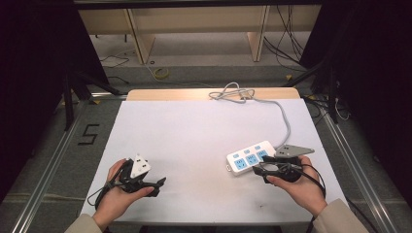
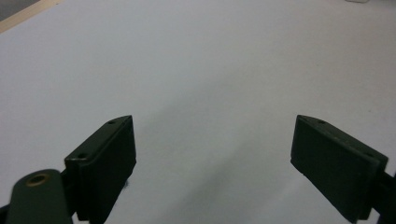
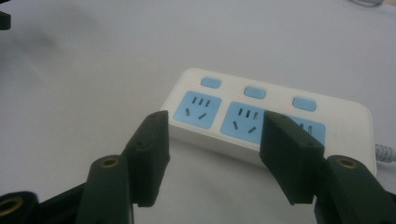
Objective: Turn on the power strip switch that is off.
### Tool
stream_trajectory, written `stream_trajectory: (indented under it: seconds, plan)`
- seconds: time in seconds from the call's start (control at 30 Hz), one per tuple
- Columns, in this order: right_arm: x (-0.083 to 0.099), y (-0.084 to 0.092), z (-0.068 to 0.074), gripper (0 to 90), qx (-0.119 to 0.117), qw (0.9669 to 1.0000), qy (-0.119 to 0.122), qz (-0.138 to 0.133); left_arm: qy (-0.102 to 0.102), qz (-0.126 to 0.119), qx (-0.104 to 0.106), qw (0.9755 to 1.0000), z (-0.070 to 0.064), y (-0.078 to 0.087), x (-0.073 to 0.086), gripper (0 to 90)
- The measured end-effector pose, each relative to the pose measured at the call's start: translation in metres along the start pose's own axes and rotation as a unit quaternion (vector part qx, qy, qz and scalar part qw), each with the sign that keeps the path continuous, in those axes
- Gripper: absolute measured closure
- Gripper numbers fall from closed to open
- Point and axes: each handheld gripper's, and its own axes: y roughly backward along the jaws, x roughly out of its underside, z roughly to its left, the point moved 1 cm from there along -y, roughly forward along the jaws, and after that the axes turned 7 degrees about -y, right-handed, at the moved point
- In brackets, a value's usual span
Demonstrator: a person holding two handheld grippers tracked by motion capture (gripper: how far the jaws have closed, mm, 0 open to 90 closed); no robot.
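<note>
The right gripper stands with its jaws spread wide and nothing between the pads — the white power strip lies just beyond its fingertips, close but apart, with one black pad overlapping the strip's near edge in the right gripper view. From above, the same gripper sits at the strip's near right end, held in the person's right hand.

The left gripper is also wide open and empty; ahead of it is bare white surface. In the high view the left gripper hovers well apart from the strip, off to that gripper's far right.

As for progress, I judge the work to be at an early or in-between stage: the strip rests flat on the surface, unheld, and none of its three blue sockets has a plug in it. Its three blue switches sit in a row behind the sockets. Whatever is to be done with the strip — gripping it, shifting it or pressing a switch — looks not yet accomplished.

Farther off, the strip's grey cable runs away from the right gripper to a loose coil at the far edge of the surface. No container is in sight.
</note>
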Motion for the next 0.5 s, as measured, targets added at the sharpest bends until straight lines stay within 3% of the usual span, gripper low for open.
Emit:
stream_trajectory:
  seconds: [0.5]
  plan:
    - [0.015,0.009,0.0,39.9,0.006,0.9999,-0.002,-0.014,-0.001,0.0,0.001,1.0,0.0,0.001,0.0,13.8]
